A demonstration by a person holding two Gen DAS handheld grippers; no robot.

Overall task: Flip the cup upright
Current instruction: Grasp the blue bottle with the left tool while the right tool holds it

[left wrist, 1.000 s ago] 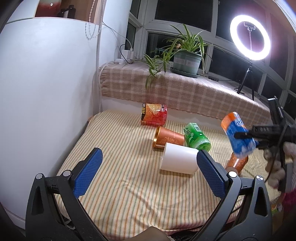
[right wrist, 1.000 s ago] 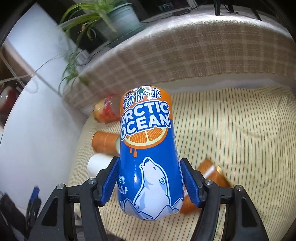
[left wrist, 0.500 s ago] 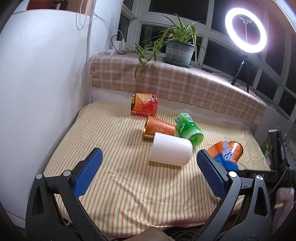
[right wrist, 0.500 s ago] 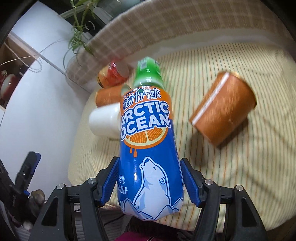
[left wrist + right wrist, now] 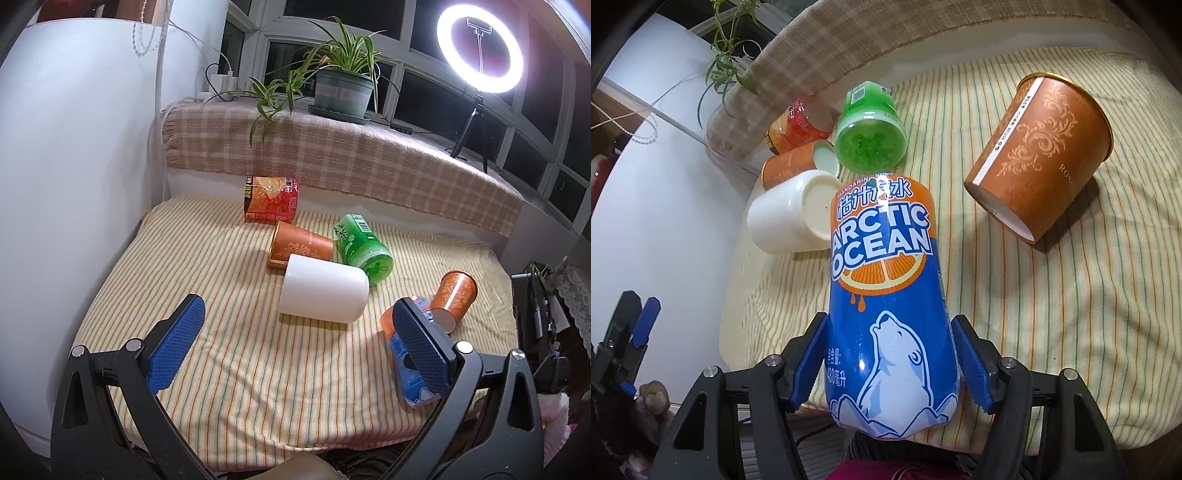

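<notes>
My right gripper is shut on a blue-and-orange Arctic Ocean cup, held low over the striped mat; the cup also shows behind my left gripper's right finger. My left gripper is open and empty above the mat's front. A white cup, two orange cups, a green cup and a red cup lie on their sides.
The striped mat ends at a white wall on the left and a plaid-covered sill behind, bearing a potted plant. A ring light stands at the far right.
My right gripper has carried the blue cup down from the air to just over the mat's front right. My left gripper has stayed open and shifted a little.
</notes>
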